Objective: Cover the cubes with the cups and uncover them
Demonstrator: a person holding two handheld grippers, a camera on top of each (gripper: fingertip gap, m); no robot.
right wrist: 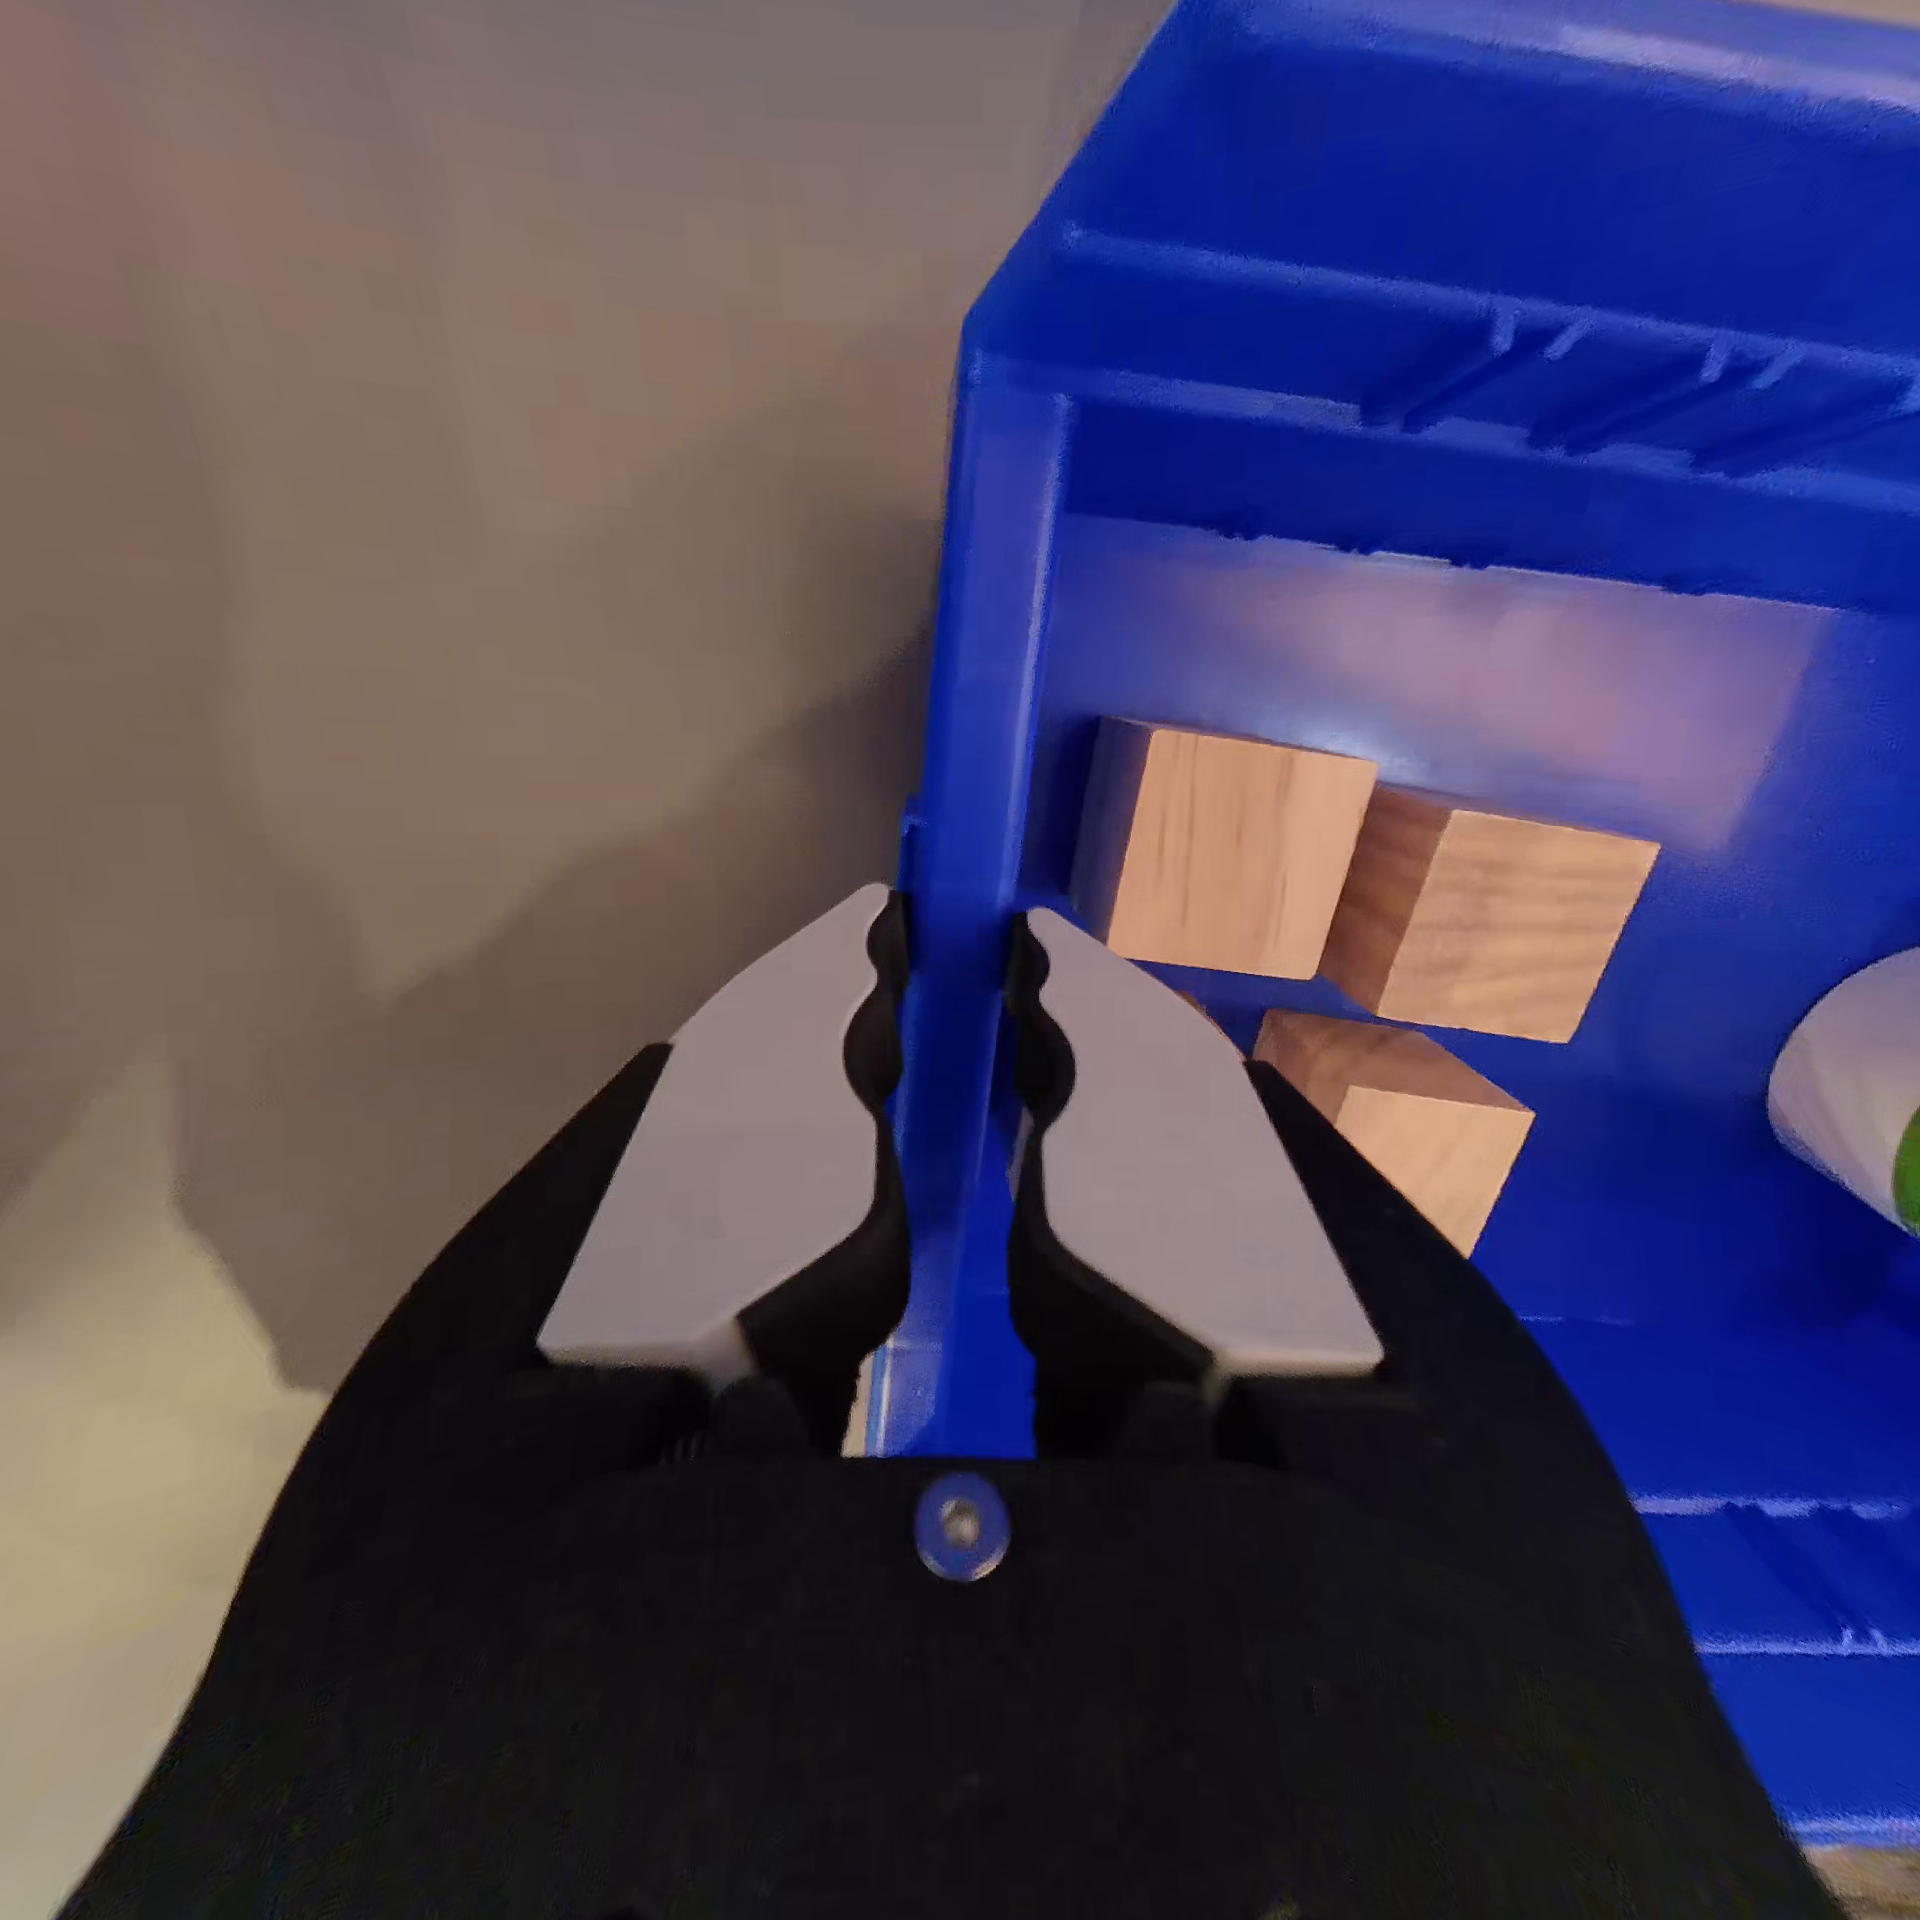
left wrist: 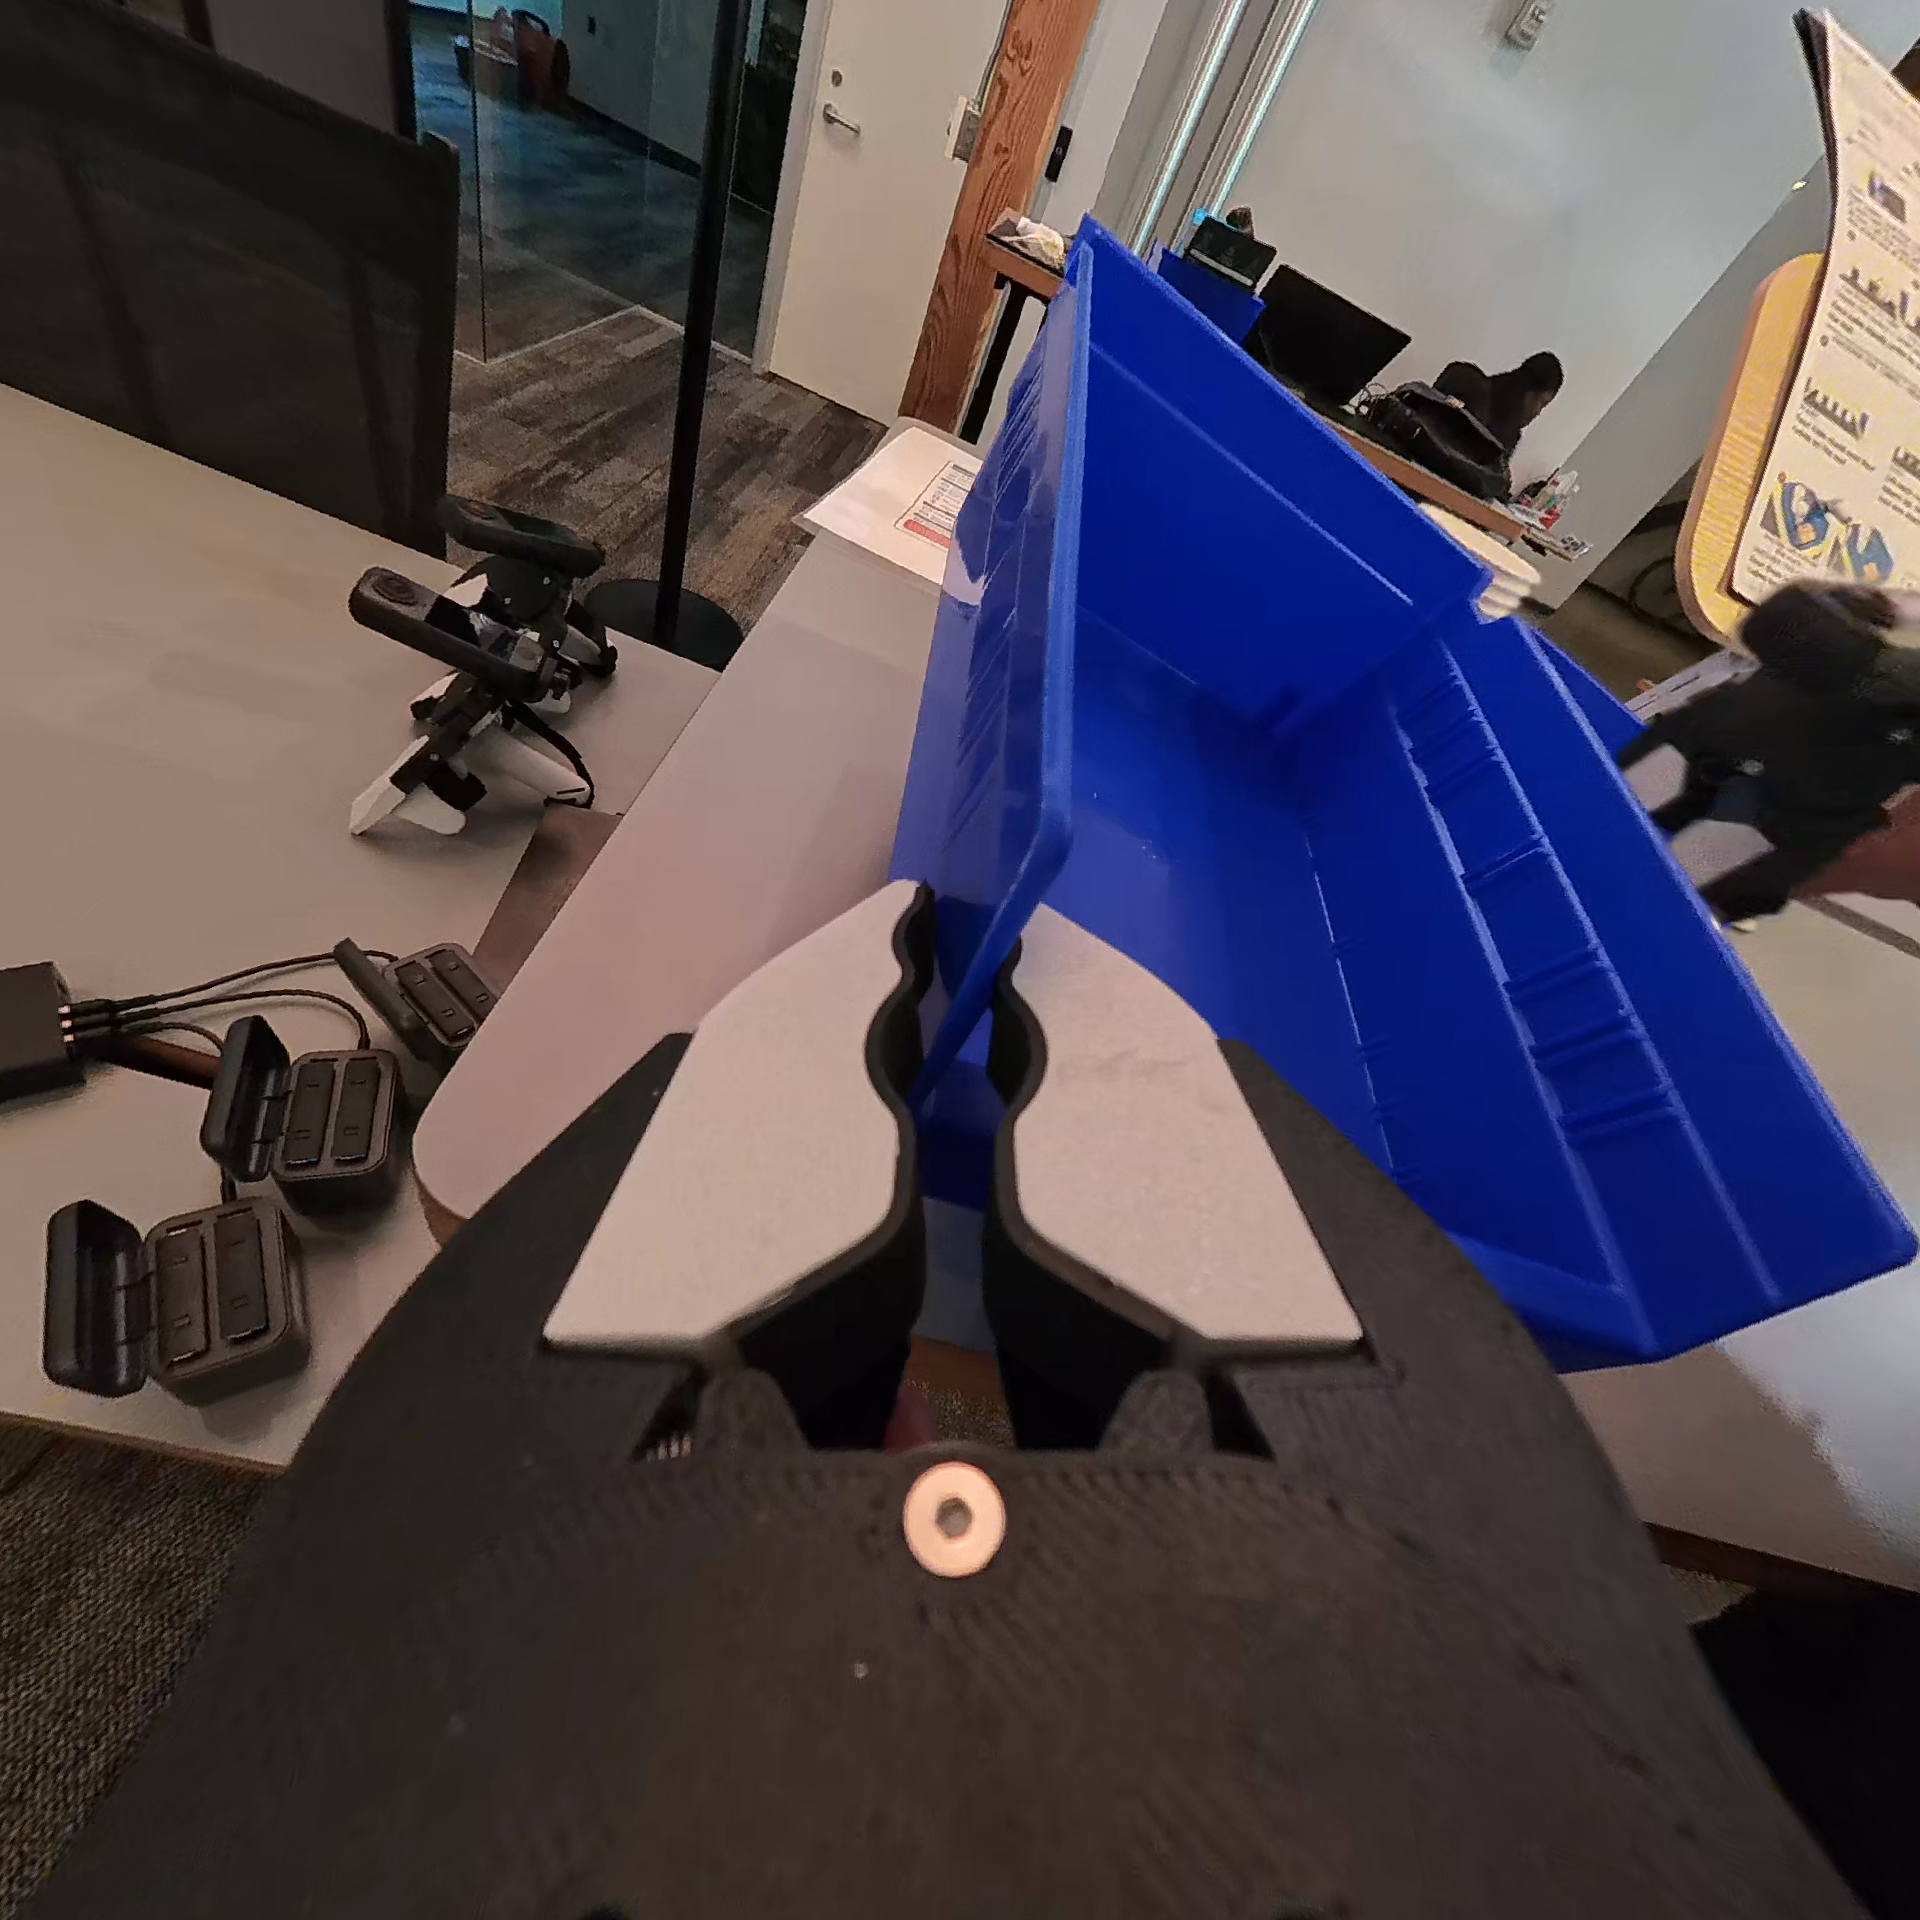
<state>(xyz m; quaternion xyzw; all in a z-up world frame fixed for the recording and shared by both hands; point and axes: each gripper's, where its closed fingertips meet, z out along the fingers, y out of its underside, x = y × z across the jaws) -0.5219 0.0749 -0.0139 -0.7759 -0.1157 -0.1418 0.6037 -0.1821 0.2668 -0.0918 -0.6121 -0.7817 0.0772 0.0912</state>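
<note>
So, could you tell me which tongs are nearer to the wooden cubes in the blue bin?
Right. The right tongs grip the blue bin wall beside the wooden cubes. The left tongs grip a wall where no cubes show.

Blue bin (right wrist: pixel 1455 468), tan wood-grained cubes (right wrist: pixel 1236 852)

A grey table (left wrist: pixel 187 665) fills the left, with a glass partition (left wrist: pixel 582 177) and white door (left wrist: pixel 883 156) above, patterned carpet (left wrist: pixel 582 416) between.

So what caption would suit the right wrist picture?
Right gripper clamped on the blue bin wall, three wooden cubes lying inside.
</note>
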